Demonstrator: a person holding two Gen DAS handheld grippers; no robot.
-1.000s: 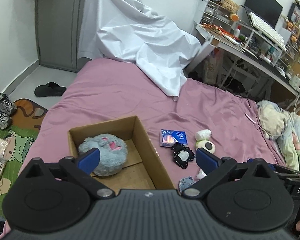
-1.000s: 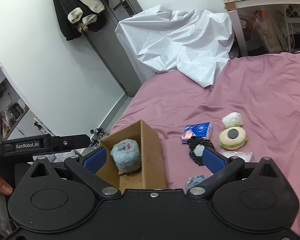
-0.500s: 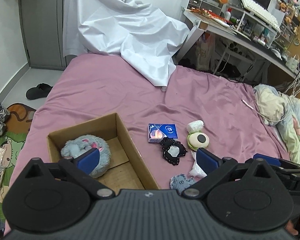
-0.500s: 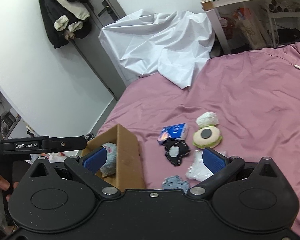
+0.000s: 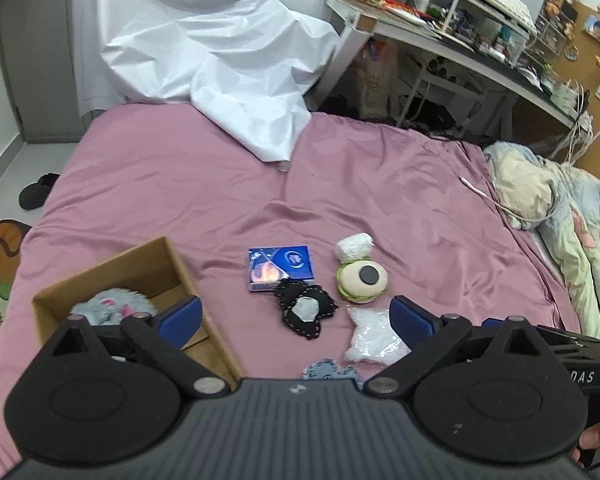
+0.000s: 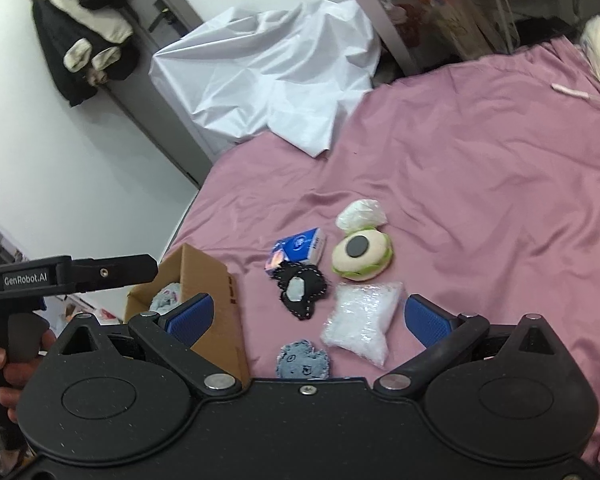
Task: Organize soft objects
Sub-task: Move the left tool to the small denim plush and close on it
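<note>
In the left wrist view, "DAS" shows on the right gripper's body at the edge; the left gripper [image 5: 296, 316] has its fingers spread and empty, and has drifted right since a second ago, so the cardboard box [image 5: 204, 320] holding the grey plush [image 5: 112, 308] now sits further left. In the right wrist view, "GenRobot.AI" marks the left gripper's body; the right gripper [image 6: 308, 316] has its fingers spread over the clear stuffing bag [image 6: 360, 320], black patch [image 6: 300, 290], denim patch [image 6: 304, 364], blue tissue pack [image 6: 298, 250] and burger plush [image 6: 360, 254] on the pink bed [image 6: 480, 200].
</note>
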